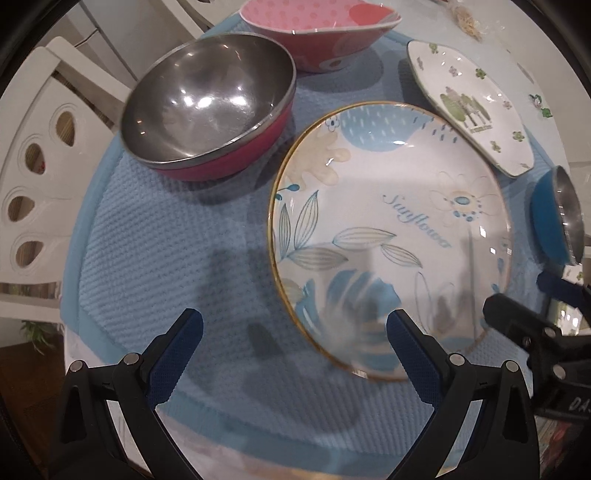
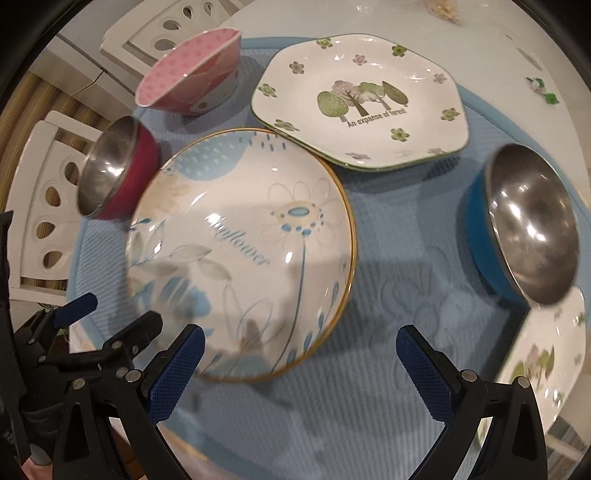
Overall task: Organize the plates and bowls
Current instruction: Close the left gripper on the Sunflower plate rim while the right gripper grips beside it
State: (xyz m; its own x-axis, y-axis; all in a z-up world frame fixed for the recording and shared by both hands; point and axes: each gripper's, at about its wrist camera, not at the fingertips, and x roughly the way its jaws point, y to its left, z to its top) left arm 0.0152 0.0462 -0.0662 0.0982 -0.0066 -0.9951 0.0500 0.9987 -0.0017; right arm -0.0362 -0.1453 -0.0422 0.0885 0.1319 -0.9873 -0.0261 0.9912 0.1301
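A round blue-flower "Sunflower" plate (image 1: 391, 236) (image 2: 243, 251) lies on the blue mat (image 1: 155, 236). A red steel-lined bowl (image 1: 210, 107) (image 2: 118, 170) stands at its left. A pink dotted bowl (image 1: 317, 33) (image 2: 192, 70) stands behind. A hexagonal forest plate (image 1: 476, 107) (image 2: 362, 103) lies at the back right. A blue steel-lined bowl (image 1: 557, 218) (image 2: 524, 225) stands at the right. My left gripper (image 1: 295, 347) is open and empty over the mat, its right finger over the Sunflower plate's near rim. My right gripper (image 2: 301, 358) is open and empty, just right of that plate's near rim.
A second forest-pattern plate (image 2: 543, 354) lies at the mat's right front corner. White chairs (image 1: 40, 177) (image 2: 48, 206) stand beyond the table's left side. A snack bag (image 1: 469, 18) lies at the far edge. Each gripper shows in the other's view (image 1: 535, 325) (image 2: 92, 332).
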